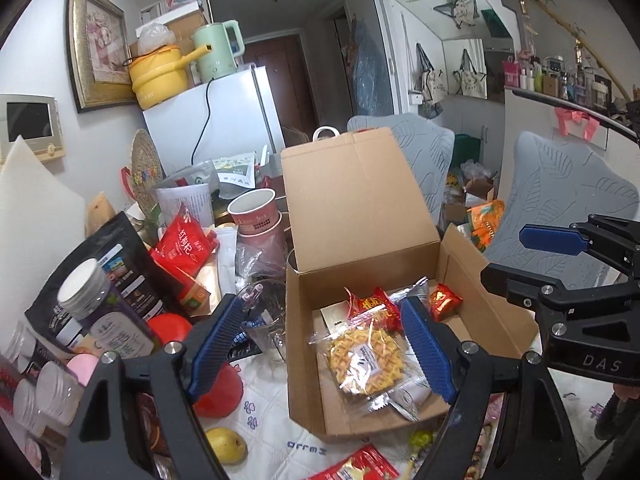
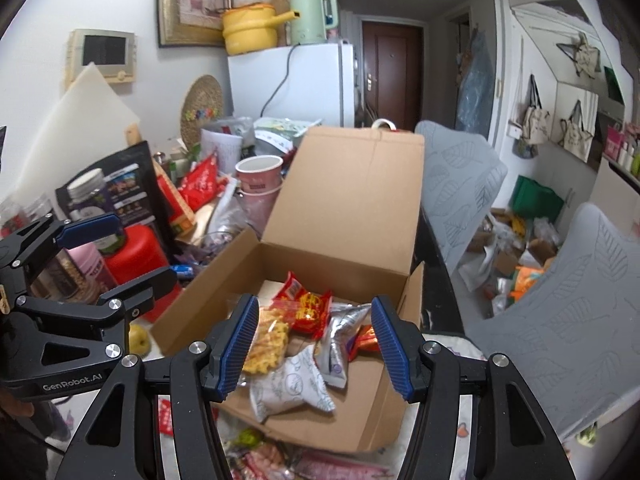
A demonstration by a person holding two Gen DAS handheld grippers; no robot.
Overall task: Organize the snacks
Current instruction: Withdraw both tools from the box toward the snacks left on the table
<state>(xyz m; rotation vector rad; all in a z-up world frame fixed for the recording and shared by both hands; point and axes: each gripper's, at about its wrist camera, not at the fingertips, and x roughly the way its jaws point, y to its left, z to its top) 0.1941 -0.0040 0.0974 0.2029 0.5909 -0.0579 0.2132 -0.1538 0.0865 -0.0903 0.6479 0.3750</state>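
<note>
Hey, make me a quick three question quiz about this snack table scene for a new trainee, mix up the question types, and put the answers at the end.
1. True or false: the cardboard box has its lid shut.
2. Multiple choice: the clear bag of yellow crisps lies A) on the fridge, B) inside the box, C) on a chair.
3. Short answer: is the left gripper or the right gripper holding anything?

Key
1. False; the lid stands open.
2. B.
3. Neither; both have their jaws apart with nothing between the pads, above the box.
</note>
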